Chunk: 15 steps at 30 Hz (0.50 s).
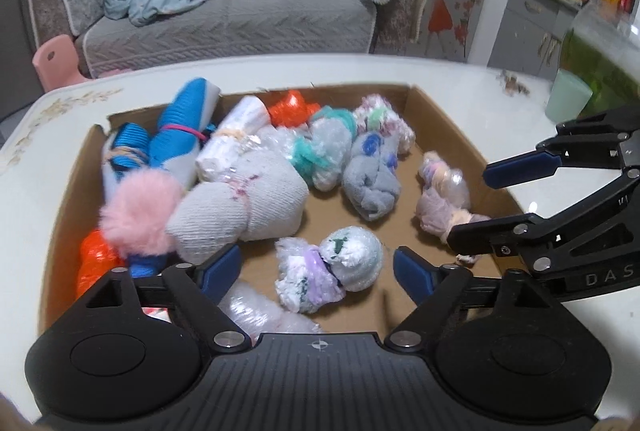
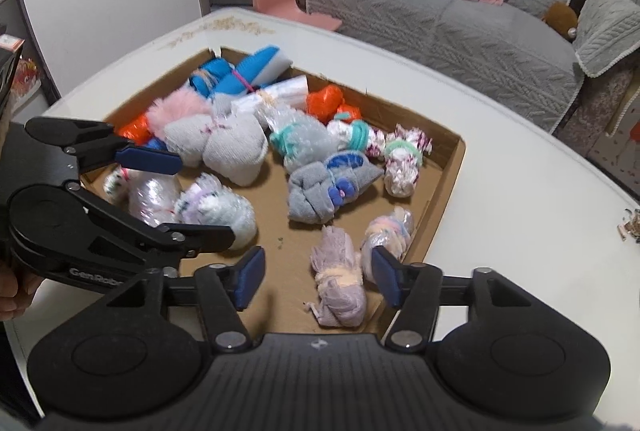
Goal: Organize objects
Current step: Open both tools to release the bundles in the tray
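Between the open left gripper (image 1: 316, 273) fingers lies a sock bundle (image 1: 328, 273).

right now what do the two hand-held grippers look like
Both are matte black plastic. The left hand-held gripper and right hand-held gripper each have linkage fingers with silver rivets, blue pads at the tips, a ribbed body with two round caps, and pale lettering on the side. No cables or sleeves show.
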Available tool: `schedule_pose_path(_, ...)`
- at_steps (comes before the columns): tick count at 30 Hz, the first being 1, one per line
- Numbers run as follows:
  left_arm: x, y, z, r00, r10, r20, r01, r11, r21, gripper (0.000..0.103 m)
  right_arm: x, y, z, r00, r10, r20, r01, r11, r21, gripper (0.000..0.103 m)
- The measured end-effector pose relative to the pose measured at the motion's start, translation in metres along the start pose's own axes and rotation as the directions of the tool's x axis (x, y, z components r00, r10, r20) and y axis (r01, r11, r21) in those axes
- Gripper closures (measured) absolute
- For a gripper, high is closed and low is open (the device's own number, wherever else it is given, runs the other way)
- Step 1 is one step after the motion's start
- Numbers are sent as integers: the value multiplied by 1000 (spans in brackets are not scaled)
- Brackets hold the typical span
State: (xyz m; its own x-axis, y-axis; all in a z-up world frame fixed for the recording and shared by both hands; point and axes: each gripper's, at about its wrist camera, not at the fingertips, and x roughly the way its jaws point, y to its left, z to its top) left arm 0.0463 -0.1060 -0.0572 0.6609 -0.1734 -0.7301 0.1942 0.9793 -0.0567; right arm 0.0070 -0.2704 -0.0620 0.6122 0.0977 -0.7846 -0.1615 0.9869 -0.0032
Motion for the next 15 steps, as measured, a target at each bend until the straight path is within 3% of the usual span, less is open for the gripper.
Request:
schedule_pose_path(6,-27,13,0,995,66,71,-64,997,-37,3,-14,12,7,998,-16,59,14,999,32,28)
schedule_pose_path(10,-43,29,-1,990,85,109,-77,994,-82,1,-19,19,9,993,-40,110,30,996,87,9)
schedule_pose_path(15,-58,42,-3,984,118,131,-105,989,-104,1,-21,30,10,987,-39,158,14,988,156,8)
